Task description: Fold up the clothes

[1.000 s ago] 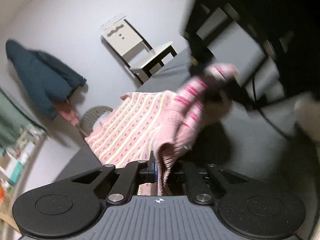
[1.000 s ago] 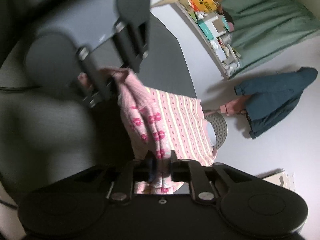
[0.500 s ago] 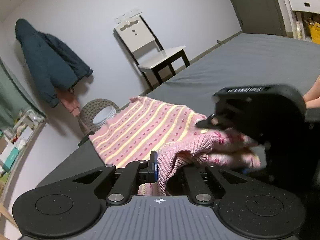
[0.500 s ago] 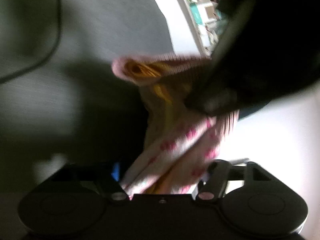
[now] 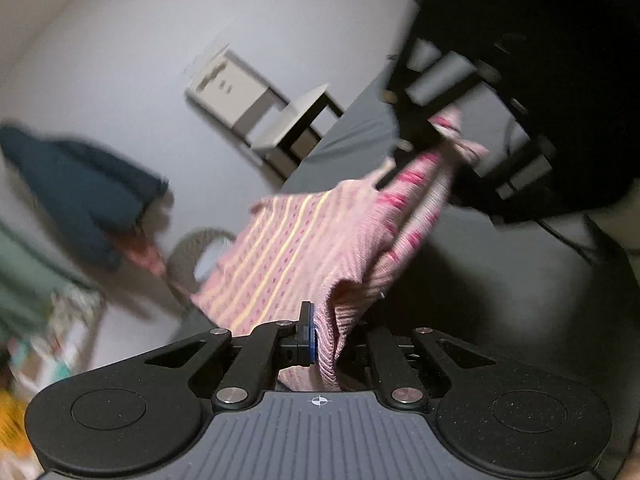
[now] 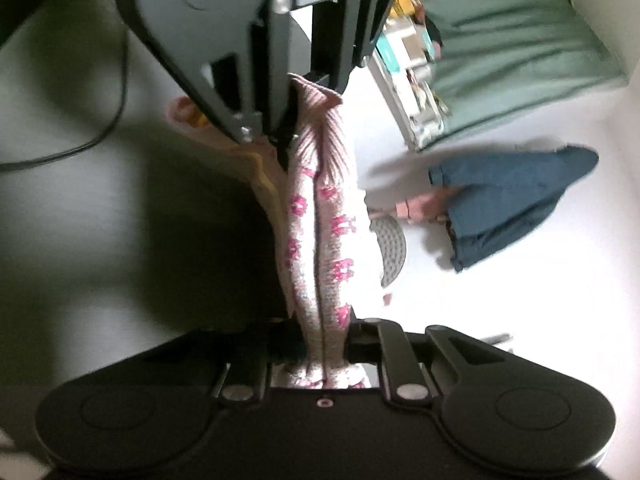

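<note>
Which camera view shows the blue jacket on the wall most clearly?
The right wrist view: the blue jacket sits there with clear edges and folds against the bright wall. The left wrist view shows the same jacket only as a dark, motion-blurred shape.

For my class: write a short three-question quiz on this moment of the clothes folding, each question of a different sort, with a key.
1. True or false: the left hand-held gripper is shut on the pink sweater.
2. Multiple choice: in the left wrist view, what stands against the wall behind the sweater? A) a ladder B) a chair C) a bicycle
3. Fill in: in the right wrist view, the sweater stretches from the right hand-held gripper up to the other ____.

Key: 1 true; 2 B; 3 gripper
</note>
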A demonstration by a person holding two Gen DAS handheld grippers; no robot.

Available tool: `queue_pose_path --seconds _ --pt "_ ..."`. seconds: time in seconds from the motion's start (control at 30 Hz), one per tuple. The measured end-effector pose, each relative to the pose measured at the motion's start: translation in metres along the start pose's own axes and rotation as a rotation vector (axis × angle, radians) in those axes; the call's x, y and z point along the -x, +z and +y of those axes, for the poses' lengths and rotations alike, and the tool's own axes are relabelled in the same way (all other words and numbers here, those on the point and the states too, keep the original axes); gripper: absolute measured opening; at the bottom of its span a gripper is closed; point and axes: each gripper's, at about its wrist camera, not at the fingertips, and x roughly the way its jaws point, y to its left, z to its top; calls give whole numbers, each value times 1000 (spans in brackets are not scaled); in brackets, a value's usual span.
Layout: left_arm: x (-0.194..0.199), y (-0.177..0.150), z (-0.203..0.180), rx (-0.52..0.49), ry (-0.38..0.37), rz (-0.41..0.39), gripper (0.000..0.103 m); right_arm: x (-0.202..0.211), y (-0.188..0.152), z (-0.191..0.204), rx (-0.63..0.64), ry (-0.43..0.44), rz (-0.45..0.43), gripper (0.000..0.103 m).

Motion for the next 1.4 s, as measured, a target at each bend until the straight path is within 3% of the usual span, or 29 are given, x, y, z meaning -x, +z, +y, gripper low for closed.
queue_pose_path --seconds 0.13,0.27,0.33,0.47,0.57,0.67,0.83,1.1,1.17,1.23,1.3,1.4 --pt "35 5 -12 -92 -3 -42 5 33 0 -10 18 39 -30 14" --pt "68 7 -27 -150 -75 -43 5 66 6 -17 3 184 -22 14" --pt "71 4 -36 -169 -114 -25 5 72 2 -17 -16 265 -9 14" --pt "55 2 -32 -163 -128 7 5 68 4 -14 -23 297 -11 15" --pt "34 7 -13 -143 -132 28 5 54 8 -28 -85 346 9 15" --pt "1 12 17 -113 -179 43 6 30 13 -57 -146 450 36 16" --pt "-55 9 53 -80 -309 73 6 -29 14 -100 -216 636 67 16" --pt "-140 -20 86 -16 -545 144 7 -142 7 -131 -295 903 143 18" --pt "-152 -32 96 26 -562 155 25 -171 6 -138 -315 970 163 19" --pt "-153 -47 108 89 -519 152 65 -192 4 -139 -335 1014 177 19" --pt "-148 -64 122 176 -459 123 75 -209 3 -138 -364 1044 189 19" --pt "-142 -91 139 352 -435 95 75 -227 2 -141 -417 1061 191 20"
